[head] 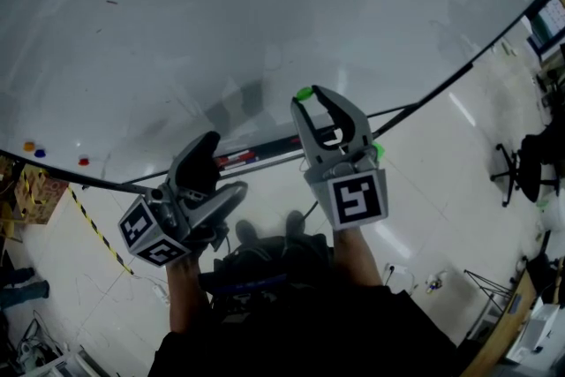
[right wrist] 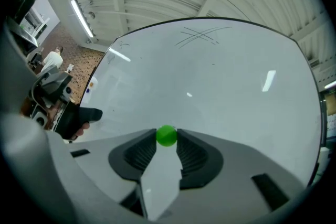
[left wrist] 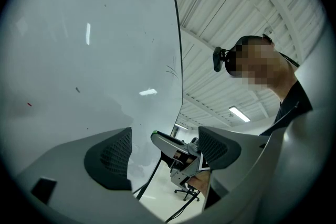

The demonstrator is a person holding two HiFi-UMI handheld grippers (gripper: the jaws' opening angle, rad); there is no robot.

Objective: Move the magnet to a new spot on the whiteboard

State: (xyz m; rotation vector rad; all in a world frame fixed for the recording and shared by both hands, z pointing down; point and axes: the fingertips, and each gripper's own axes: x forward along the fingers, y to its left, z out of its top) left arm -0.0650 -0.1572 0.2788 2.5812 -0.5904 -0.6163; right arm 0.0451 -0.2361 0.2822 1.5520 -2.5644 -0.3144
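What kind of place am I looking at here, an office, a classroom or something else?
Probably a lab or workshop room: a big whiteboard, a wheeled office chair on a glossy pale floor, yellow-and-black hazard tape on that floor, and strip lights under a ribbed ceiling.

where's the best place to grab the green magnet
By its rounded sides, pinched in the jaw tips, coming face-on to the whiteboard. The green magnet is small and round, so only the tips fit around it; the right gripper holds it that way now.
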